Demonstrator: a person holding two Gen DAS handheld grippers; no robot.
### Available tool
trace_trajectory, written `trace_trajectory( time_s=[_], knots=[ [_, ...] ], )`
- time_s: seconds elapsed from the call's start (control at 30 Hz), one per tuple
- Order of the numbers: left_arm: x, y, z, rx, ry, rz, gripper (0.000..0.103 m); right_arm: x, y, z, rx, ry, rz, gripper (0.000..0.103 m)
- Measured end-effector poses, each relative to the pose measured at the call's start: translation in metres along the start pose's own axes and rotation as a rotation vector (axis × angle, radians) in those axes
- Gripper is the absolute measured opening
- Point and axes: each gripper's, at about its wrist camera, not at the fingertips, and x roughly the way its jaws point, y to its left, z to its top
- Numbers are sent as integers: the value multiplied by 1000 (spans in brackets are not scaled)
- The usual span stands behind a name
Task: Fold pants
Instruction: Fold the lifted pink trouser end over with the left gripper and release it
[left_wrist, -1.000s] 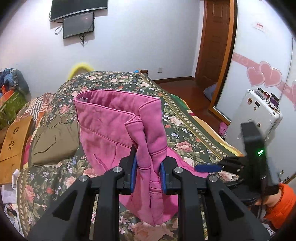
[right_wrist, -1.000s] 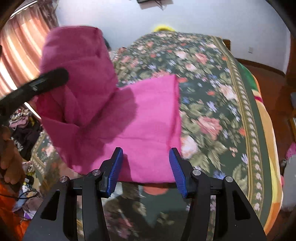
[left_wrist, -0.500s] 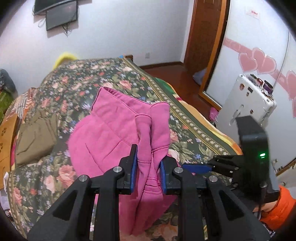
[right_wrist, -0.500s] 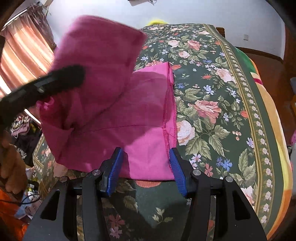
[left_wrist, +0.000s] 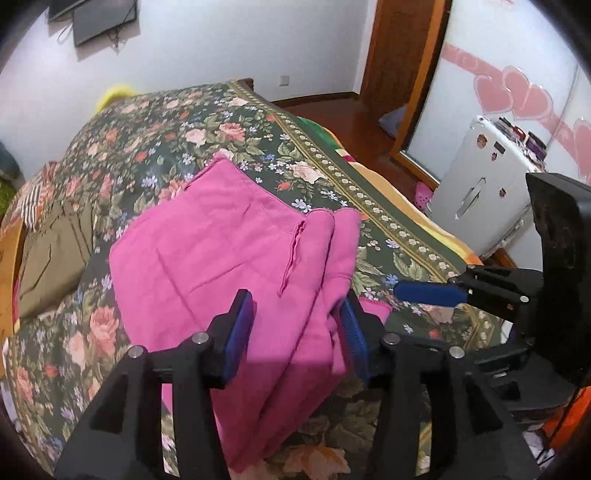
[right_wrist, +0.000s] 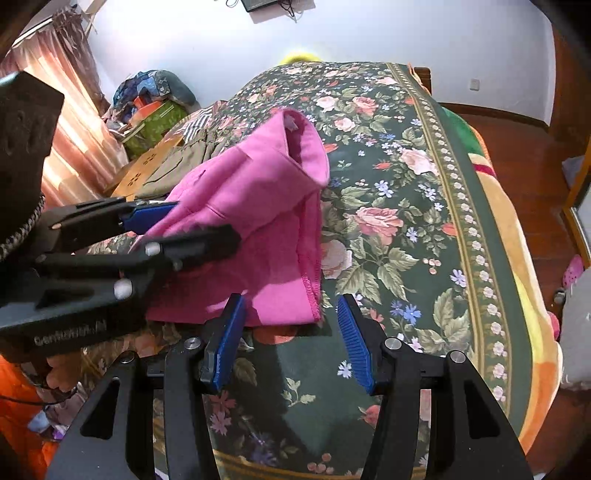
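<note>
Pink pants (left_wrist: 229, 254) lie folded over on the flowered bedspread (left_wrist: 177, 122). My left gripper (left_wrist: 295, 328) is open, its jaws wide apart just above the near edge of the pink pile, with cloth lying between them. In the right wrist view the pants (right_wrist: 266, 206) sit left of centre, one fold still raised and open at the top. My right gripper (right_wrist: 291, 336) is open and empty, just short of the pants' near hem. The left gripper (right_wrist: 177, 225) shows at the left, over the cloth.
Olive-brown trousers (left_wrist: 51, 254) lie on the bed's left side beside a wooden board (right_wrist: 147, 166). A white case (left_wrist: 491, 184) stands on the floor at the right. Bags and clothes (right_wrist: 155, 99) pile up by the curtain.
My left gripper has opened and let go of the pink pants, which dropped from hanging into a folded pile on the bed. The right gripper stayed open near the hem.
</note>
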Motion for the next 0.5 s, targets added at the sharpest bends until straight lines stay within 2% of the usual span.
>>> trace_trajectory(
  time_s=[0.1, 0.27, 0.33, 0.5],
  knots=[
    [-18, -1, 1, -4, -43, -2, 50, -4, -2, 2, 0, -12, -22, 49],
    [-55, 9, 9, -9, -164, 31, 63, -15, -1, 11, -1, -53, -26, 49],
    [-64, 22, 14, -25, -210, 67, 67, -19, 0, 13, -3, -71, -26, 49],
    [-57, 71, 29, -89, -213, 150, 69, -24, 6, 19, 6, -107, -19, 55]
  ],
)
